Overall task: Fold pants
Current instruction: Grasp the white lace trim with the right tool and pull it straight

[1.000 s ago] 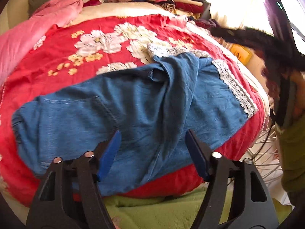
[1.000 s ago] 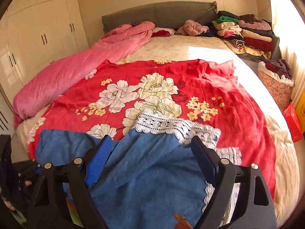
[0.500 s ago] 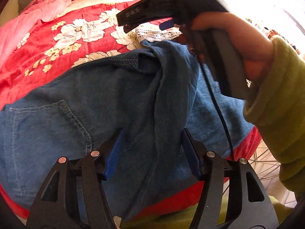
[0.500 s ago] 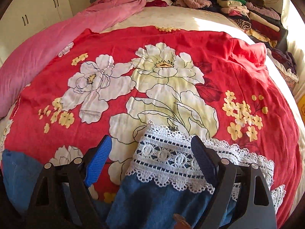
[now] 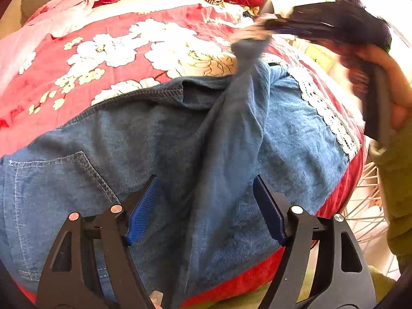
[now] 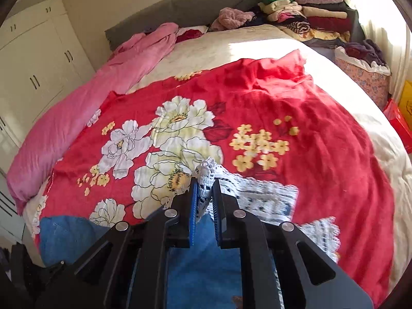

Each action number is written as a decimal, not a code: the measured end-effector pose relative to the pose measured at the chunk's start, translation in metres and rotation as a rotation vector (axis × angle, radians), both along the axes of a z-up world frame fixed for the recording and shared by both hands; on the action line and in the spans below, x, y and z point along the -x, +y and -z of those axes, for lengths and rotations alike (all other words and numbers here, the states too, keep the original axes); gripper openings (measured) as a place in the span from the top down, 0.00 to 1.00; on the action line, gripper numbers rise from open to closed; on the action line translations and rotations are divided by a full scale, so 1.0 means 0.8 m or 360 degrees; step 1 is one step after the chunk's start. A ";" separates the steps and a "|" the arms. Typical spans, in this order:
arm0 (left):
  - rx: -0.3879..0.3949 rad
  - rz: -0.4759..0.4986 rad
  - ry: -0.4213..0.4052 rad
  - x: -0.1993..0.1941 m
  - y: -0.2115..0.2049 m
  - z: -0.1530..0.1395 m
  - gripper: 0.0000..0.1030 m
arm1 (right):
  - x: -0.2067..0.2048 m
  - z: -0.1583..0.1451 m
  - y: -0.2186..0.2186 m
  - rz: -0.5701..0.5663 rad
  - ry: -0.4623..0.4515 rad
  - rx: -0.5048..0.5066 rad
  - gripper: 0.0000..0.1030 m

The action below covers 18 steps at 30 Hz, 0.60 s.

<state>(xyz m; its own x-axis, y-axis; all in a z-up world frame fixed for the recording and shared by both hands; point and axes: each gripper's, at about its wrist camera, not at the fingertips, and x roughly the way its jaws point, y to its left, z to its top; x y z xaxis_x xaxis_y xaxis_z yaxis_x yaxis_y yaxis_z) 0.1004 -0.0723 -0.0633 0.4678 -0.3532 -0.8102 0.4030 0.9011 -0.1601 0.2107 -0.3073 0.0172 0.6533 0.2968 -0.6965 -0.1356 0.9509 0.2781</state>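
Note:
Blue denim pants with white lace hems lie across the red floral blanket on the bed. My left gripper is open and empty, low over the middle of the pants near the front edge. My right gripper is shut on the lace hem of one pant leg; in the left wrist view the right gripper lifts that leg up off the blanket, blurred by motion. The other leg's lace hem lies flat at the right.
A pink quilt lies along the left of the bed. Folded clothes are stacked at the headboard's right. A floral basket and red and yellow items stand beside the bed. A white wire rack is at the bed's front right.
My right gripper has closed on the lace hem of one leg and lifted it. The left gripper has stayed open over the pants.

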 end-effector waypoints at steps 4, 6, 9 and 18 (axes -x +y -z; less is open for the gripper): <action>-0.0013 0.0000 -0.0072 0.001 -0.001 -0.010 0.80 | 0.062 -0.014 -0.051 0.0072 -0.0033 -0.0053 0.90; -0.0010 0.0012 -0.0107 0.006 0.000 -0.019 0.97 | 0.086 -0.011 -0.066 0.0093 -0.0016 -0.0068 0.90; -0.0033 0.0038 -0.0140 0.014 0.001 -0.028 0.98 | 0.126 -0.005 -0.085 0.0098 0.0014 -0.0083 0.90; -0.0212 0.0142 -0.0176 0.035 -0.015 -0.028 0.98 | 0.204 0.048 -0.108 0.0119 0.0179 -0.0105 0.90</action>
